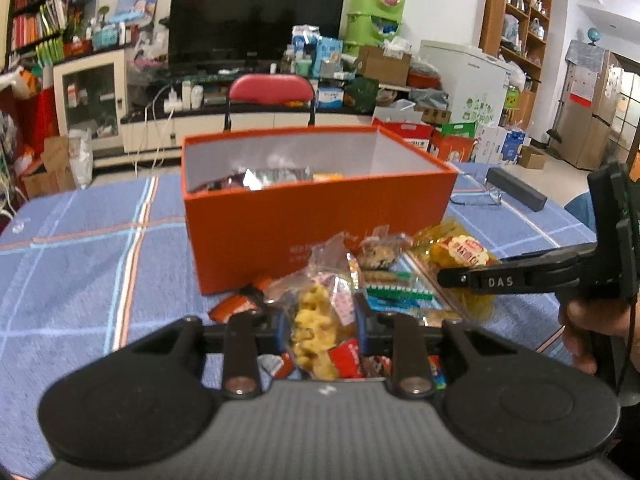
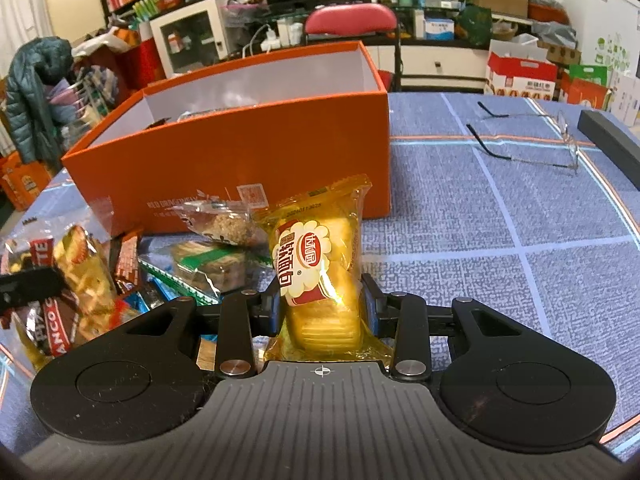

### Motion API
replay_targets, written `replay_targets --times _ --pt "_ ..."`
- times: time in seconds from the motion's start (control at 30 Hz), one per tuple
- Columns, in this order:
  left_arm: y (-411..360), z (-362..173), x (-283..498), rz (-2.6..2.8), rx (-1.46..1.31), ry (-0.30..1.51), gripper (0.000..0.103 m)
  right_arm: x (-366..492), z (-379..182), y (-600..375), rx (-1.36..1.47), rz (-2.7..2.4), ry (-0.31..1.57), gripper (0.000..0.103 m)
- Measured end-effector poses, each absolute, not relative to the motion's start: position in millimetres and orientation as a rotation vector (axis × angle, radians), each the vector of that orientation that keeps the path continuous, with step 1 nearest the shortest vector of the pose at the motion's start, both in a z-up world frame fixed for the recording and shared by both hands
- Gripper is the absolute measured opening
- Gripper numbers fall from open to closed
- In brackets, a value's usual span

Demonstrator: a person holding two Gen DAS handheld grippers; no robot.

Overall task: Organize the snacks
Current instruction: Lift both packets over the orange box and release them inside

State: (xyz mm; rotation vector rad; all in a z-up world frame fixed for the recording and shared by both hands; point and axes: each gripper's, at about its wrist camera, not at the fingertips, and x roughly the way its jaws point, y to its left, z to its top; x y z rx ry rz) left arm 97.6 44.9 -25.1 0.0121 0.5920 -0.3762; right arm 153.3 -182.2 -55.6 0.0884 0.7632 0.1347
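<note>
Your right gripper point(image 2: 322, 306) is clamped on the yellow bread pack point(image 2: 320, 264), whose long axis runs straight ahead between the fingers, toward 12 o'clock. The orange box point(image 2: 248, 160) lies beyond it from 11 to 12 o'clock, near but apart, its open top higher than the pack's tip; the coming move likely turns on lifting over that near wall.

Your left gripper point(image 1: 322, 326) is closed on a clear bag of pale puffed snacks point(image 1: 316, 332), also lengthwise between the fingers, with the same box at 12 o'clock. Both hands look about equally near it.

The bread pack is glossy, crinkled film over soft, ridged slices, so it will probably give under pressure. The box is stiff card, matte orange outside, white inside, already holding several foil wrappers.

The remaining pile point(image 2: 120, 276) sits on the tabletop point(image 2: 520, 280) against the box front, at 10 o'clock from your right gripper: shiny sachets, a green-striped biscuit pack, brown bars. The tabletop wears a woven blue plaid cloth. Wire glasses point(image 2: 532, 140) and a black case point(image 2: 612, 140) lie at 2 o'clock, well apart.
</note>
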Motion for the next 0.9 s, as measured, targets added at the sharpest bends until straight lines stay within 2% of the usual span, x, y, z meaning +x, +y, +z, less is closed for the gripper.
replay_targets --times 0.23,0.43,0.6,0.87,0.9 --pt "48 7 98 -0.381 -0.003 0.522 0.025 147 -30 -180 0.071 0.144 0.705 0.019" --pt "53 49 118 -0.375 -0.031 0.451 0.025 151 21 -183 0.057 0.152 0.618 0.019" --pt "49 80 164 -0.328 -0.003 0.415 0.025 187 67 -174 0.049 0.159 0.57 0.019" --pt "31 75 241 -0.215 0.075 0.44 0.028 271 61 -144 -0.024 0.131 0.652 0.021" --pt "30 72 249 -0.208 0.09 0.451 0.031 277 58 -141 -0.025 0.124 0.665 0.028"
